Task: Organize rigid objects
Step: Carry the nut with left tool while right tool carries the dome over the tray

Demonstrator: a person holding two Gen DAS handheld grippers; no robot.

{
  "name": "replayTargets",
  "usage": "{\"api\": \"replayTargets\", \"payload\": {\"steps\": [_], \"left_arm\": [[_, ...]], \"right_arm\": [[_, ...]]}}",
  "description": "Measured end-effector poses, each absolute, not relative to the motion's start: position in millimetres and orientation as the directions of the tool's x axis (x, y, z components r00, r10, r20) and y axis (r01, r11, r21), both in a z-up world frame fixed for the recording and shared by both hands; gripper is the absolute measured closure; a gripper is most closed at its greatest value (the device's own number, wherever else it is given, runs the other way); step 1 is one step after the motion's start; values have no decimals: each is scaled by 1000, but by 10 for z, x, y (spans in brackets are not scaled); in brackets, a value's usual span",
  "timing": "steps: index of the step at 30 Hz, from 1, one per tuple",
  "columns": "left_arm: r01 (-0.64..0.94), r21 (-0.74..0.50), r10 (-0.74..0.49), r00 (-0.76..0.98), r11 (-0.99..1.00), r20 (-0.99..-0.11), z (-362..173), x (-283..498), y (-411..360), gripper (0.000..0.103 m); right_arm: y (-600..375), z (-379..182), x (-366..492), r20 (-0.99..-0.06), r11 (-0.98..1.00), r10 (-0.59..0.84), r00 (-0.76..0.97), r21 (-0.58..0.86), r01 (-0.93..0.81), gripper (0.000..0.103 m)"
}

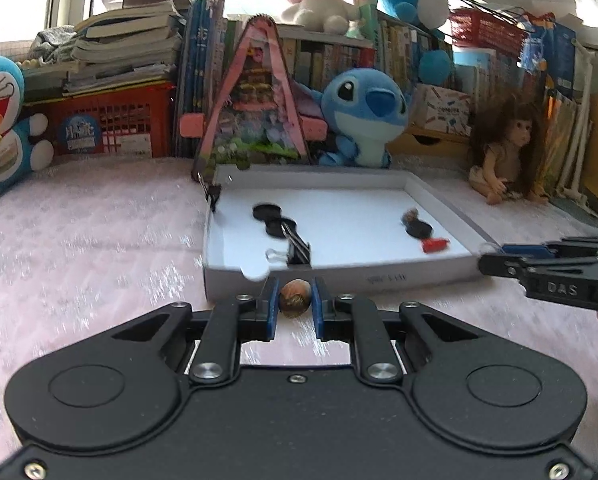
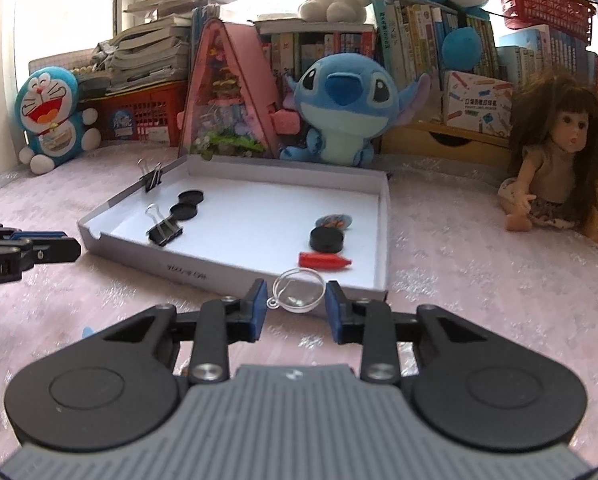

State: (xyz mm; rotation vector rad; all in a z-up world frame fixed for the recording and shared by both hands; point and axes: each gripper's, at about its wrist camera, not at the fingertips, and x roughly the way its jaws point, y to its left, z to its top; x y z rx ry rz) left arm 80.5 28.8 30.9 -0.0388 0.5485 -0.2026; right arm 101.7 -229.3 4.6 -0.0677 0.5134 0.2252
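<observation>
The left tool point(image 1: 295, 303) is gripping a small brown nut-like object point(image 1: 295, 298) between its blue pads, just short of the near wall of the white tray point(image 1: 379, 278), likely to carry it over the rim. The right tool point(image 2: 297, 300) is pinching a clear round lens-like piece point(image 2: 298, 290) at the tray's near edge, probably for the same reason. Ahead of the tools, the tray is holding 2 black discs point(image 2: 187, 205), a binder clip point(image 2: 164, 232), a thicker black puck point(image 2: 326, 239) and a red piece point(image 2: 325, 261); another clip point(image 2: 152, 178) is biting its far-left wall.
</observation>
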Motion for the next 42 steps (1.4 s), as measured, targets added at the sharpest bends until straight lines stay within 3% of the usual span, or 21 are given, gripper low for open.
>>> {"api": "replayTargets", "payload": {"steps": [8, 19, 27, 42], "left_arm": [[167, -106, -197, 853, 980, -483, 486, 1198, 358, 87], [179, -134, -222, 830, 975, -511, 695, 2076, 415, 87], [146, -177, -223, 790, 973, -572, 443, 2727, 368, 87], [148, -120, -190, 782, 982, -593, 178, 3123, 110, 87]], "right_arm": [[-2432, 199, 1258, -481, 982, 178, 858, 25, -189, 67], [-2610, 352, 1857, -518, 978, 207, 830, 109, -175, 67], [-2688, 316, 2361, -549, 956, 282, 787, 233, -180, 67], [-2481, 26, 2835, -573, 971, 231, 786, 184, -151, 67]]}}
